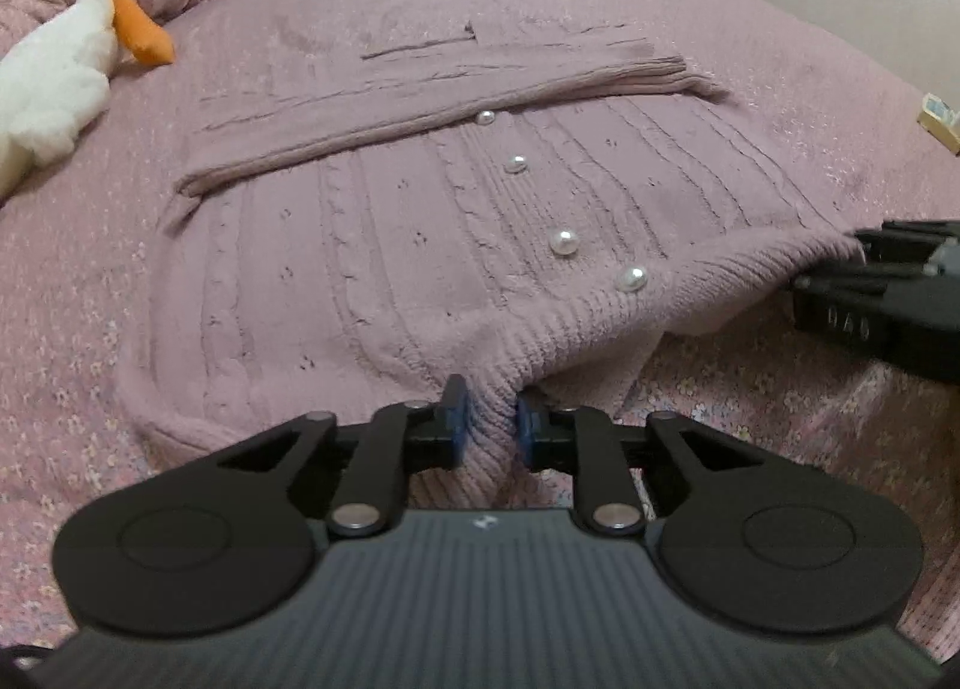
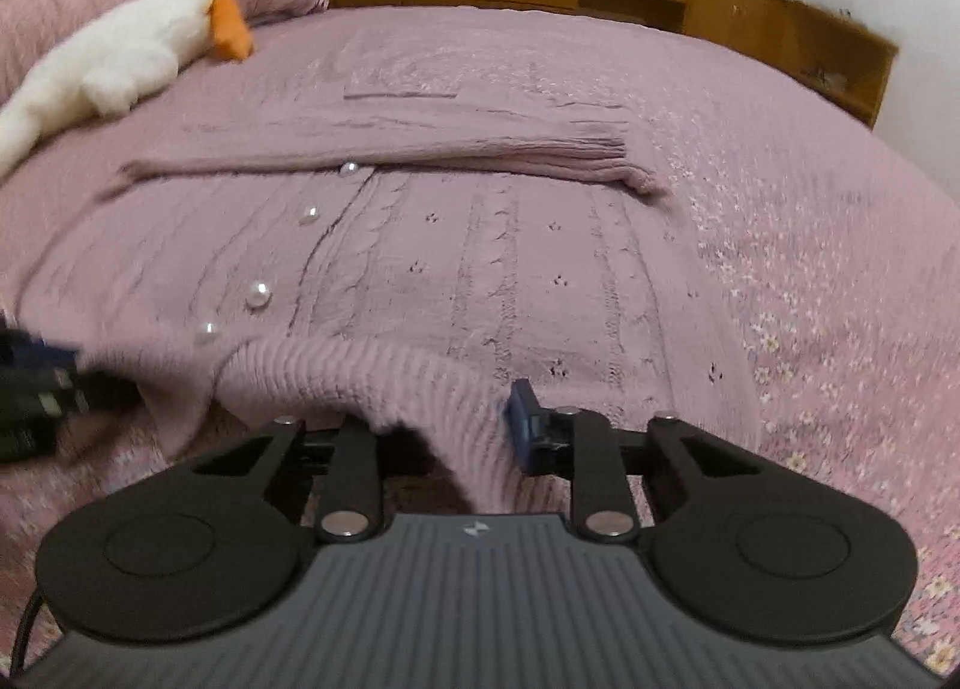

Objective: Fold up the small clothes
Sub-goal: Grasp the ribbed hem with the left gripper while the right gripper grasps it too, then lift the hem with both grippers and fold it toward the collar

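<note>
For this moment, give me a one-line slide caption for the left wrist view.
Left gripper pinches the ribbed hem of a pearl-buttoned mauve cardigan on the bed; right gripper at the hem's other end.

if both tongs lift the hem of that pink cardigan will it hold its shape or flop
The cardigan will probably flop: its hem already bunches and sags between the left tongs and right tongs. The thick knit likely grips the pads well. The pearl buttons may weigh the front down slightly.

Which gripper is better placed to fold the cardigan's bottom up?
Neither alone: left gripper and right gripper each pinch the cardigan at its ribbed hem, so both should lift together.
</note>
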